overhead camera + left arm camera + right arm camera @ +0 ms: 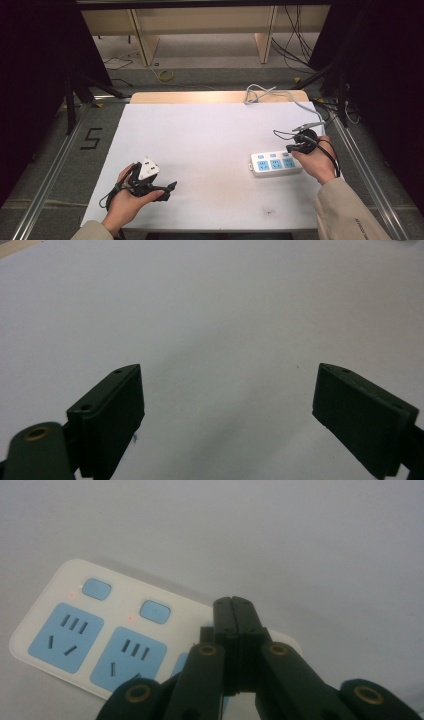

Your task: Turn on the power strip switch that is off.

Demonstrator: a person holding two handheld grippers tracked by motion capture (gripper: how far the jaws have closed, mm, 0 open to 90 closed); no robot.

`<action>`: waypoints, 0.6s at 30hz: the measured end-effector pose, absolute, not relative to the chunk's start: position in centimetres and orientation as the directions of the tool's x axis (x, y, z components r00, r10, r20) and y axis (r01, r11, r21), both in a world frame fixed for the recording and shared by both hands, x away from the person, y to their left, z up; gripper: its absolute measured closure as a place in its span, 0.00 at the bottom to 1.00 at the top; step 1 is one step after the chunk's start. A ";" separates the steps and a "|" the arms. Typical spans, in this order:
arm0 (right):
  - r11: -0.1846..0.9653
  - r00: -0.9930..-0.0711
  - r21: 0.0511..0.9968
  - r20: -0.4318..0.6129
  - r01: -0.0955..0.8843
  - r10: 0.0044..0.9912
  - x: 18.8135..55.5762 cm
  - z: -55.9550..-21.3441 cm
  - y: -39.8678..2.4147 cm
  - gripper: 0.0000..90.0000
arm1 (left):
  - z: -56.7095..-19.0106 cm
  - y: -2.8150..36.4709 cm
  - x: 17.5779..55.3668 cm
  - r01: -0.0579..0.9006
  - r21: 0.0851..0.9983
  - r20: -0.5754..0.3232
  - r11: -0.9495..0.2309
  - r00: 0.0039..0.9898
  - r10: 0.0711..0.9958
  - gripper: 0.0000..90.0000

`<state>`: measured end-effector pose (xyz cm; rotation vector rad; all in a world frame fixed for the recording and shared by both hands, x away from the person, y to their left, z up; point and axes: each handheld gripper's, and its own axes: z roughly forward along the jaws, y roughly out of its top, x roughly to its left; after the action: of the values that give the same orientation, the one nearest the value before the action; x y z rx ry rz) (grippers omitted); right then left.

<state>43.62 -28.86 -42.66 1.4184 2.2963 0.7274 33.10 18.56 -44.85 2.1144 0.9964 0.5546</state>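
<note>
Room: dark surroundings, a grey floor with loose cables beyond the table, pale wooden furniture legs at the back.
Table (210, 130): a wide white top with a bare wooden strip along its far edge; it takes up the middle of the high view.
Power strip (276, 163): white with three blue sockets and three small blue switches, lying flat near the table's right edge; its pale cord (305, 107) runs off toward the far right corner. In the right gripper view two small red lights glow beside the switches.
Left gripper (167, 191): held low over the near left part of the table, well apart from the power strip; its jaws stand wide apart with nothing between them, bare white tabletop beyond them in the left gripper view.
Right gripper (235, 612): jaws pressed together, gripping nothing, their tips just above or on the right end of the power strip near the third switch; contact cannot be told.
Left hand (125, 202): wrapped around the gripper's body.
Right hand (316, 162): just right of the power strip.
</note>
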 end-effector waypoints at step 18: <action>0.374 -0.441 0.561 -0.018 0.739 0.897 44.1 -42.7 -28.8 1.00 | -44.8 18.5 33.1 0.480 0.758 0.074 -0.441 0.609 0.790 0.14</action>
<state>44.13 -28.85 -42.70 1.4360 2.3190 0.6977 33.09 18.54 -44.82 2.1169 0.9963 0.5533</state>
